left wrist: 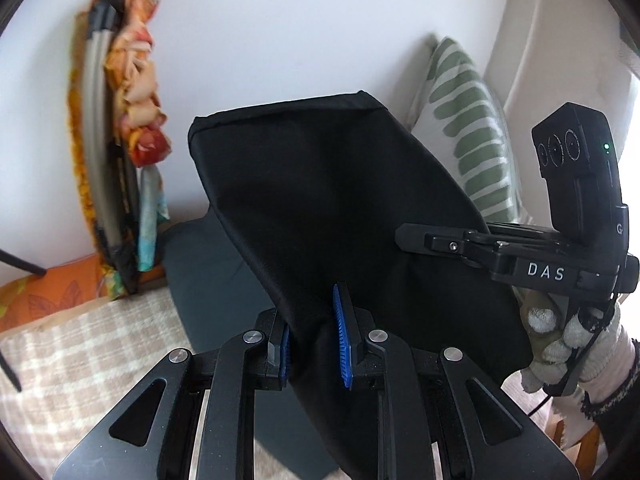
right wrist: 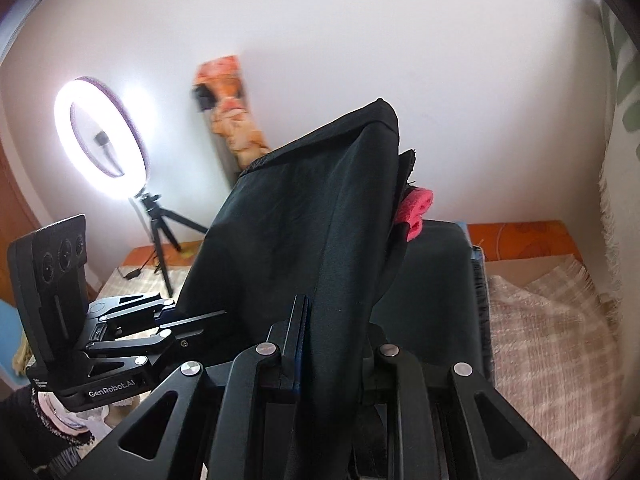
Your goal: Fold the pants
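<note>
The black pants (left wrist: 320,200) hang lifted in the air between both grippers. My left gripper (left wrist: 316,340) is shut on a bunched edge of the cloth between its blue pads. My right gripper (right wrist: 332,344) is shut on another edge of the pants (right wrist: 304,216), which drape over its right finger. The right gripper also shows in the left wrist view (left wrist: 480,248) at the right side of the cloth. The left gripper shows in the right wrist view (right wrist: 176,320) at the left side of the cloth.
A dark mat (left wrist: 208,280) lies on a checked blanket (left wrist: 80,360) on the bed. A green-striped pillow (left wrist: 468,140) leans at the right. A ring light on a tripod (right wrist: 100,132) stands at the left. A pink item (right wrist: 416,208) lies behind the pants.
</note>
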Motion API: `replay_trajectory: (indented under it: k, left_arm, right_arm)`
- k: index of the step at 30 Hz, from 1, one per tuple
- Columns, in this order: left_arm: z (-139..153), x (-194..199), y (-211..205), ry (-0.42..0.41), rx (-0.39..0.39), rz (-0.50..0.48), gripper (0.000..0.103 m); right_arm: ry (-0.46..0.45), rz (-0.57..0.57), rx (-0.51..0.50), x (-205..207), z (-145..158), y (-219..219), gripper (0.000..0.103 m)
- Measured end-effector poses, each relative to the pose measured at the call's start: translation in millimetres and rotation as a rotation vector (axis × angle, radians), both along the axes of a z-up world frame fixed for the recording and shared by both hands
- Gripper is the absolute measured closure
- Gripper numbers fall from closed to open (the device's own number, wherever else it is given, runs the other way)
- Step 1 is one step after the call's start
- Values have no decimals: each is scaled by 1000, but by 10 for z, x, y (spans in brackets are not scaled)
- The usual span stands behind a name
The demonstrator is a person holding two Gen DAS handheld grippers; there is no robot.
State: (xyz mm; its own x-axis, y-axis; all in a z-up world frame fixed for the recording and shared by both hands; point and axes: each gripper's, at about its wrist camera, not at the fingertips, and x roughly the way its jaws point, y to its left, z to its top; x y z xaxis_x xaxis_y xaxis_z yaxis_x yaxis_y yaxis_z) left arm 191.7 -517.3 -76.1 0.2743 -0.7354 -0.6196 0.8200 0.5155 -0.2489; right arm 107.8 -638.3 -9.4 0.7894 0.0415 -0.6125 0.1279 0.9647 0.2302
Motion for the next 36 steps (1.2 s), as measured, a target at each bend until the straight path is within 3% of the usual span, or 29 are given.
replay_trajectory:
  k: [8, 17, 21, 25, 26, 28, 30, 36]
  left_arm:
    - [-299, 80, -272, 33, 84, 30, 87]
    - [-399, 111, -320, 67, 136, 49, 83]
    - [-359, 127, -284, 63, 153, 58, 78]
    - [-311, 101, -203, 60, 157, 68, 66]
    - [-295, 89, -178, 54, 156, 70, 59]
    - [-233, 52, -123, 38, 140, 74, 56]
    - [-178, 24, -82, 35, 133, 73, 52]
    - [-14, -88, 89, 15, 117, 77, 47]
  right_arm:
    - [73, -6, 46, 287, -395, -318, 86]
    - [119, -32, 9, 394, -544, -314, 81]
    - [127, -92, -56, 366, -496, -320, 65]
    - [116, -140, -79, 292, -401, -335, 63]
    - [111, -149, -81, 265, -370, -335, 62]
    - [103, -163, -84, 196, -311, -338, 46]
    - [96, -178, -94, 142, -268, -324, 37]
    - [85, -192, -117, -3, -122, -206, 30]
